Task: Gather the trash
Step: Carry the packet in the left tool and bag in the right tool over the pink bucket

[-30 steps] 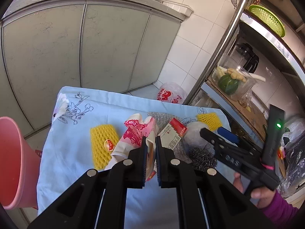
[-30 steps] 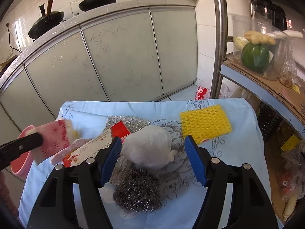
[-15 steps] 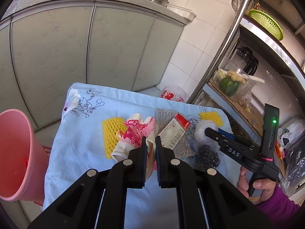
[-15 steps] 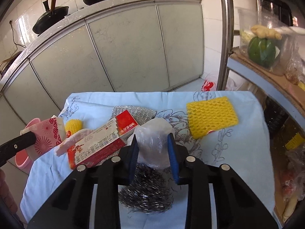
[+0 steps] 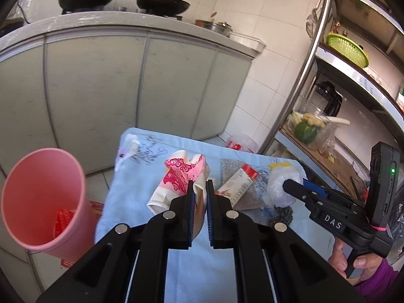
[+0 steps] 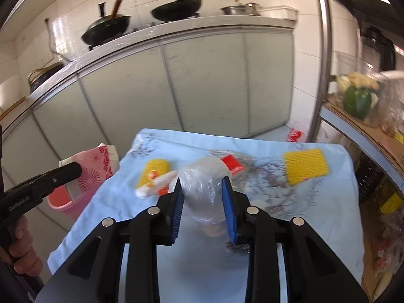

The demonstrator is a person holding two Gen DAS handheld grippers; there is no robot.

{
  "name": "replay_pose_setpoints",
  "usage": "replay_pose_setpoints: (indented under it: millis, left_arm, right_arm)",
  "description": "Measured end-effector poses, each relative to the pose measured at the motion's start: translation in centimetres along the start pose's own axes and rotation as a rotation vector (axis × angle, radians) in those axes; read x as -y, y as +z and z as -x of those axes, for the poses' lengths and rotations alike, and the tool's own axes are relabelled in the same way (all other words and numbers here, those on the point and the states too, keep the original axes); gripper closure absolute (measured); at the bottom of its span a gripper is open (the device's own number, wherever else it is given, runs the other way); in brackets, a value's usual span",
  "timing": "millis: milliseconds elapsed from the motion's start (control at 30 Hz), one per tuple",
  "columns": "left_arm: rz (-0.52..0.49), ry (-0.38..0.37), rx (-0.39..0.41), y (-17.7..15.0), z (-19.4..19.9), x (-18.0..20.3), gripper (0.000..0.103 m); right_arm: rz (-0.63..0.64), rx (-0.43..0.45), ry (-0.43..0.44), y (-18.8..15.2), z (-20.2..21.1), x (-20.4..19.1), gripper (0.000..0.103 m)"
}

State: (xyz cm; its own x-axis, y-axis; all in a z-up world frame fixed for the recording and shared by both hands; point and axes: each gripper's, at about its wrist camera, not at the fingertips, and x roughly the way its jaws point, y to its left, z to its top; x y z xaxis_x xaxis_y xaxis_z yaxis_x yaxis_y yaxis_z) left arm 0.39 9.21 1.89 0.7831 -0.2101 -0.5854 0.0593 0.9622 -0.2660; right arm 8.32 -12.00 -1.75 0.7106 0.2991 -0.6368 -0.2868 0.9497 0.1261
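My left gripper (image 5: 199, 186) is shut on a crushed paper cup (image 5: 181, 174) with a pink and red pattern, held above the blue cloth's left part. In the right wrist view that cup (image 6: 98, 161) hangs over the pink bin (image 6: 63, 202). The bin (image 5: 43, 197) stands on the floor left of the table, a red scrap inside. My right gripper (image 6: 202, 179) is shut on a crumpled clear plastic bag (image 6: 204, 189), lifted off the cloth. From the left wrist view the same bag (image 5: 280, 186) sits at the right gripper's (image 5: 293, 185) tip.
On the blue flowered cloth (image 6: 277, 214) lie a red-and-white box (image 5: 238, 181), a silver mesh pad (image 5: 246, 200), a steel scourer (image 5: 282, 213) and two yellow foam nets (image 6: 305, 166) (image 6: 154, 171). Grey cabinets stand behind; a metal shelf rack (image 5: 310, 60) lines the right.
The right gripper's jaws closed on the plastic bag and lifted it off the scourer. The left gripper carried the paper cup up and left, closer to the pink bin.
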Motion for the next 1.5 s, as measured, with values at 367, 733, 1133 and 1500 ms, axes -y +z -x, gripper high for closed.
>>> replay_pose_setpoints:
  millis: [367,733,1133,1500]
  left_arm:
    - [0.094,0.198,0.063,-0.5,3.8,-7.5,0.095]
    - [0.206,0.383,0.05,-1.6,3.6,-15.4,0.095]
    - [0.268,0.484,-0.001,-3.1,2.1,-20.8,0.095]
    - [0.29,0.499,-0.045,-4.2,0.5,-23.1,0.095]
  right_arm:
    - [0.168,-0.017,0.207,1.7,-3.0,-11.6,0.073]
    - [0.286,-0.054,0.29,3.0,-7.5,-20.7,0.073]
    - [0.332,-0.135,0.335,3.0,-13.5,-26.5,0.073]
    - [0.364,-0.18,0.327,1.5,-15.9,-28.5,0.073]
